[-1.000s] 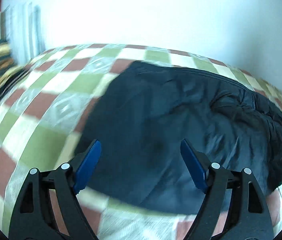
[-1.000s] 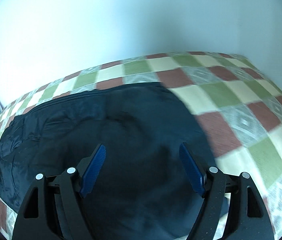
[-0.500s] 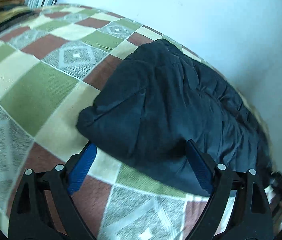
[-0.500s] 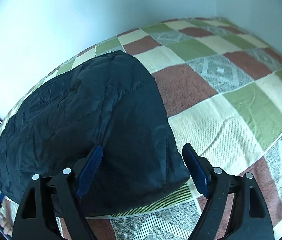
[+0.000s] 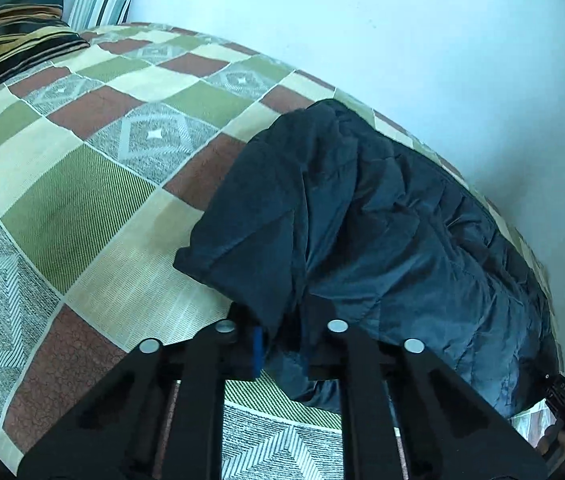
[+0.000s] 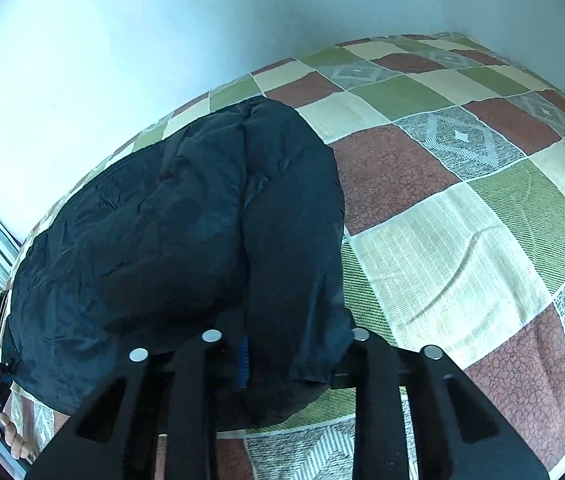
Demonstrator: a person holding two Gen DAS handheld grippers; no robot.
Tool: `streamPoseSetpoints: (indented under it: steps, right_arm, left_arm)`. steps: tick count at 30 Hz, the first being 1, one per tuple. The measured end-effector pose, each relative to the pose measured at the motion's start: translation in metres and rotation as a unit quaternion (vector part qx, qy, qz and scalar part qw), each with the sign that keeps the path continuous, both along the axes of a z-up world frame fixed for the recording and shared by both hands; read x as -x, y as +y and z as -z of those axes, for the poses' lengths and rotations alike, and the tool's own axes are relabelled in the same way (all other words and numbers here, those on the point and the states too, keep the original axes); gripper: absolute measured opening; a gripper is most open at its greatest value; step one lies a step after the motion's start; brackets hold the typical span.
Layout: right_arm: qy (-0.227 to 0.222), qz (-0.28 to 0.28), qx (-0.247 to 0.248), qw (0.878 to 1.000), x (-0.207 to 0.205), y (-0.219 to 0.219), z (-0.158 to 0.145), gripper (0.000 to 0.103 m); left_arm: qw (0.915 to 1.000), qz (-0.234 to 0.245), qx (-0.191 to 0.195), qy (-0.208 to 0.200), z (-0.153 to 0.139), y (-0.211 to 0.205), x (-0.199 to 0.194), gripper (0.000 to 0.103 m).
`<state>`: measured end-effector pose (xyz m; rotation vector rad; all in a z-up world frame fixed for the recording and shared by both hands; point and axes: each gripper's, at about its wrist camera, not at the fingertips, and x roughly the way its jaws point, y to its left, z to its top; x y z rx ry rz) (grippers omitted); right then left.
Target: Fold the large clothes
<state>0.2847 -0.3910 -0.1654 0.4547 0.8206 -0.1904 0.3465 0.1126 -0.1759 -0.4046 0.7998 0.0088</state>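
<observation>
On the bed's near edge (image 5: pixel 82 216), my left tool (image 5: pixel 280 344) and right tool (image 6: pixel 286 354) each pinch the dark jacket (image 5: pixel 362 220).

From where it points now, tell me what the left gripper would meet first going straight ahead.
The dark jacket: the left gripper is already shut on its near edge, and the bulk lies directly ahead, before the wall.

Each tool (image 5: pixel 280 350) (image 6: pixel 286 360) is black, with angular cut-out arms. Round silver screws stud them. Blue pads (image 5: pixel 257 350) line the fingers.
</observation>
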Motion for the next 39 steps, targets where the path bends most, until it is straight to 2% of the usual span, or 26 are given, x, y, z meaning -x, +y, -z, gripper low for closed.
streamPoseSetpoints:
  steps: [8, 16, 21, 26, 31, 33, 36, 39]
  right_arm:
    - [-0.007, -0.025, -0.006, 1.000, 0.032, 0.024, -0.012, 0.022]
    - [-0.002, -0.068, -0.023, 0.997, 0.095, 0.061, -0.008, 0.022]
    - [0.000, -0.088, -0.027, 0.996, 0.134, 0.083, -0.008, 0.022]
    - [0.004, -0.108, -0.024, 0.994, 0.166, 0.102, -0.007, 0.022]
    - [0.005, -0.117, -0.009, 0.993, 0.178, 0.113, -0.005, 0.023]
    - [0.004, -0.116, -0.012, 0.993, 0.179, 0.113, -0.005, 0.024]
    - [0.005, -0.108, -0.015, 0.994, 0.178, 0.110, -0.007, 0.031]
    - [0.006, -0.097, -0.015, 0.995, 0.183, 0.107, -0.010, 0.038]
  left_arm:
    - [0.9997, -0.002, -0.007, -0.023, -0.026, 0.021, 0.035, 0.008]
    - [0.9998, -0.019, 0.002, 0.000, -0.030, 0.080, 0.114, 0.008]
    - [0.9996, -0.027, -0.009, 0.006, -0.033, 0.108, 0.168, 0.008]
    - [0.9994, -0.033, -0.008, 0.008, -0.033, 0.132, 0.207, 0.008]
    - [0.9992, -0.038, -0.004, 0.013, -0.020, 0.143, 0.216, 0.009]
    - [0.9990, -0.037, -0.013, 0.020, -0.014, 0.140, 0.214, 0.010]
    - [0.9984, -0.034, -0.040, 0.023, -0.015, 0.134, 0.212, 0.013]
    - [0.9984, -0.037, -0.033, 0.027, -0.016, 0.138, 0.212, 0.020]
